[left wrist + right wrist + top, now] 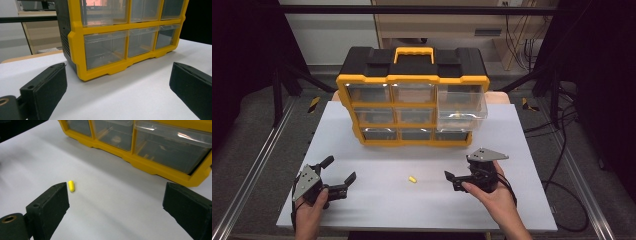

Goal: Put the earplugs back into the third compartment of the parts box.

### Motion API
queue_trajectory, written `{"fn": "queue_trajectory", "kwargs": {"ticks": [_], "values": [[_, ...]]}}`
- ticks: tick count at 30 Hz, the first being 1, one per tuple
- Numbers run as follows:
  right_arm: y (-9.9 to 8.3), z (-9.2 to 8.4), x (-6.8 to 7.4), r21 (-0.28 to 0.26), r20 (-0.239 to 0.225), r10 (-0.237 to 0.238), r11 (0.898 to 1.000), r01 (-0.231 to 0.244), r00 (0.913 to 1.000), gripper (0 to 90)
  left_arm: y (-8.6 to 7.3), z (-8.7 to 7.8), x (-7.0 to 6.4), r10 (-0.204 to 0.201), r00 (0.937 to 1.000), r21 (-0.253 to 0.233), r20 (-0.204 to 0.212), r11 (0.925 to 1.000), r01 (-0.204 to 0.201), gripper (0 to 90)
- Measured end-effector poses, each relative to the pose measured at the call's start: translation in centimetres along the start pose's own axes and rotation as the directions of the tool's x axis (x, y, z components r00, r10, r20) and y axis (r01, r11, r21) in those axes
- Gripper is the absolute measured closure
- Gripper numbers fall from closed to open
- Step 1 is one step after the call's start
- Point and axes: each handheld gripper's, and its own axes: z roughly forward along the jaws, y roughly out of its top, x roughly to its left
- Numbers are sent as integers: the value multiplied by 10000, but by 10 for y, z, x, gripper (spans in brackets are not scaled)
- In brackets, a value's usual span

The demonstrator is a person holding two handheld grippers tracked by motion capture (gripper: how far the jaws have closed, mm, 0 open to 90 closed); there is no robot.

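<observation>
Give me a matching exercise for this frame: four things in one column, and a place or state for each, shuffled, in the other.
Things:
1. yellow capsule
2. top-right drawer
3. left claw
4. right claw

Places or states:
A. pulled out of the organizer
B. open, near the mat's left front corner
C. lying loose on the mat between the two claws
D. open, to the right of the capsule

Pairs: 1-C, 2-A, 3-B, 4-D

Black 2-jaw grippers [339, 176], grey triangular plates [307, 181]
</observation>
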Motion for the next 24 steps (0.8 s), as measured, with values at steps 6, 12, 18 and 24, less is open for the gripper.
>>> {"fn": "queue_trajectory", "kwargs": {"ticks": [6, 12, 18, 24], "values": [[2, 8, 4, 199, -74, 8, 9998, -6, 10000, 71, 0, 0, 1, -23, 10000, -27, 9, 10000, 23, 10], [3, 18, 10, 434, -199, -93, 9990, 101, 9998, 71, 0, 1, 0, 6, 10000, -15, 32, 10000, -6, 11], [2, 26, 16, 641, -340, -287, 9975, 309, 9990, 70, 0, 0, 1, -7, 10000, -32, 11, 10000, 7, 11], [1, 35, 23, 924, -428, -379, 9948, 417, 9984, 71, 0, 0, 0, 10, 10000, -30, 25, 10000, -10, 11]]}}
